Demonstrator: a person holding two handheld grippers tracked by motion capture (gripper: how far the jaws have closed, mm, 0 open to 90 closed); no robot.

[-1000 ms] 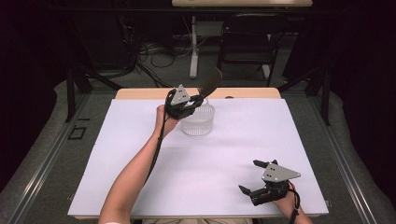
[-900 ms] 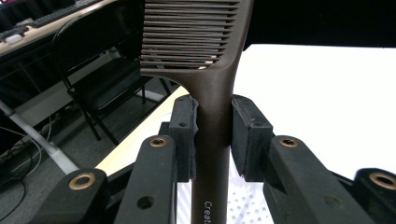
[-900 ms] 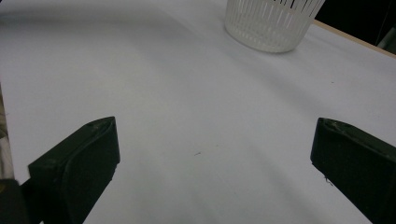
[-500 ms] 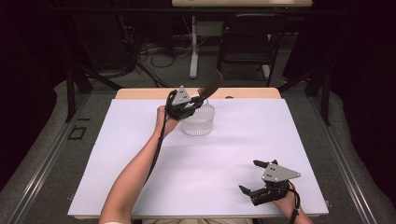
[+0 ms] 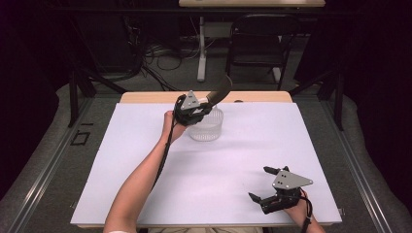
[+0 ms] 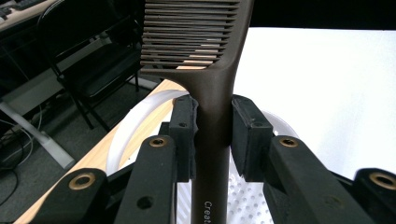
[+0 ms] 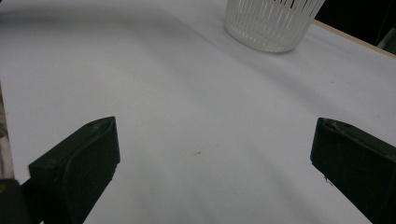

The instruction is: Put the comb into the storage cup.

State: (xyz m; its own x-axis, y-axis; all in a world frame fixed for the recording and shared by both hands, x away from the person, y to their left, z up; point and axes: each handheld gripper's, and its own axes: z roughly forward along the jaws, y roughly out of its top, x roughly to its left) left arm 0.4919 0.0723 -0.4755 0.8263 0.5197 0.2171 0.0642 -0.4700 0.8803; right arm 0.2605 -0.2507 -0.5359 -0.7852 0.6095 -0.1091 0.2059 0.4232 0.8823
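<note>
— Since the earlier picture, what has moved?

— Very little. Only the left gripper point(image 5: 204, 108) with its dark brown plastic comb point(image 5: 218, 90) has shifted slightly to the right over the basket; the right gripper point(image 5: 265, 187) has stayed where it was.

— Please start from the near side.

— Near the front right corner of the white table surface point(image 5: 121, 184), the right gripper rests low in the person's hand. Its jaws are wide apart and hold nothing; in the right gripper view only bare white surface point(image 7: 187, 116) lies between them.

— And farther away?

— Near the far edge stands the white round plastic basket with slotted walls point(image 5: 206, 128), well apart from the right gripper. The left gripper point(image 6: 212, 135) is above its rim. Its jaws are closed on the handle of the comb point(image 6: 212, 88); the pads point(image 6: 247, 135) press it from both sides. The toothed end points up and away, over the far table edge. Behind the table a black folding chair point(image 5: 257, 43) stands.
</note>
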